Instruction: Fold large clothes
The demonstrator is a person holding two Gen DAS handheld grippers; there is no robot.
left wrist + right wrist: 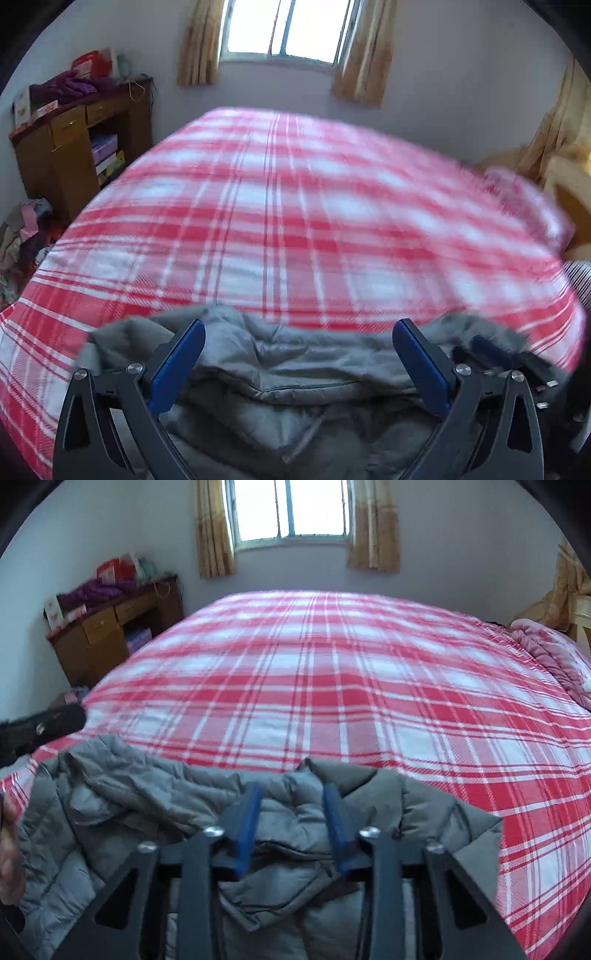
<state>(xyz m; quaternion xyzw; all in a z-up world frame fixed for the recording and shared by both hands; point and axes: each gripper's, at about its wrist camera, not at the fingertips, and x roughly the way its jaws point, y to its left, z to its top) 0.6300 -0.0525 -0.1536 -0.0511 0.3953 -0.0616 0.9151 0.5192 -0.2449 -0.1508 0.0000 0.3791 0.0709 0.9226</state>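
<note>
Lying rumpled at the near edge of a bed (369, 686) covered in a red-and-white plaid sheet is a grey padded jacket (147, 805), bunched into thick folds. The right gripper (291, 823) is pinching a raised ridge of that jacket, its blue-padded jaws drawn close with grey fabric caught between them. The left gripper (298, 363) is hovering just over the jacket with its jaws spread wide and nothing between them. At the far wall, a window (288, 27) is glowing between tan curtains. A wooden desk (107, 635) is standing in the left corner, carrying purple clothing and red bags. A pink blanket (554, 657) is sitting crumpled on the bed's right side.
</note>
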